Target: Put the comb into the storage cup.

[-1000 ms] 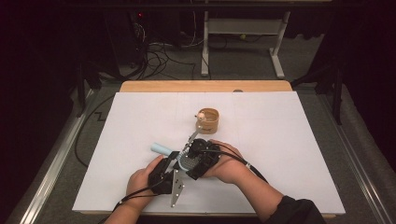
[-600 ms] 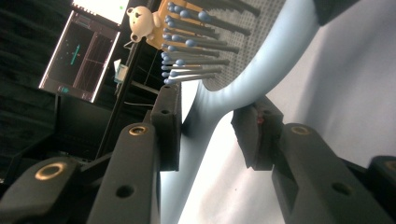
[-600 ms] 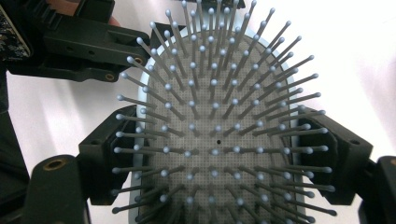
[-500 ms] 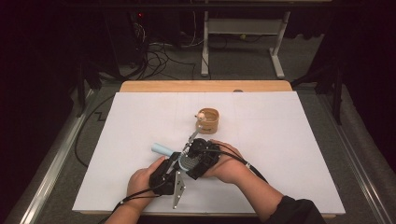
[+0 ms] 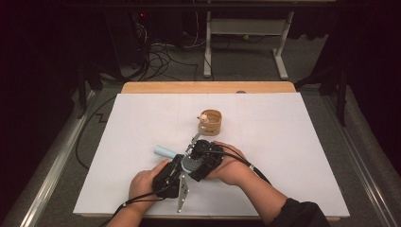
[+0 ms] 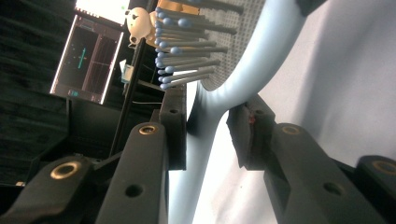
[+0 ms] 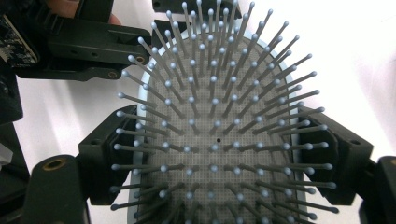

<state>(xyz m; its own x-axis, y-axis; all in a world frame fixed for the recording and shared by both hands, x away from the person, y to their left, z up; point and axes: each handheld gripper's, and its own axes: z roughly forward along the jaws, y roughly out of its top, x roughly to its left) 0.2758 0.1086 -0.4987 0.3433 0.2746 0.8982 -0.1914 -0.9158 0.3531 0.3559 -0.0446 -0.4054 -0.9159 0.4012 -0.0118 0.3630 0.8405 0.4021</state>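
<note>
I have a light blue paddle hairbrush point(image 5: 182, 160) near the front middle of the white table point(image 5: 293, 142), held between both grippers. My left gripper point(image 5: 178, 176) has just been closing its jaws around the neck where handle meets head; in the left gripper view the hairbrush point(image 6: 219, 93) sits between the pads point(image 6: 245, 133), one pad touching, the other just beside the plastic, so I judge it not yet clamped. My right gripper point(image 7: 224, 158) is clamped across the sides of the brush head point(image 7: 215, 130), bristles up. The brush looks light and stiff, its smooth plastic likely slippery; the rigid neck and head edges suit a grip, the springy pins do not. Beyond it stands a small wooden cup point(image 5: 211, 122) with a little figure on its rim, near but apart, the one obstacle if I push forward.
</note>
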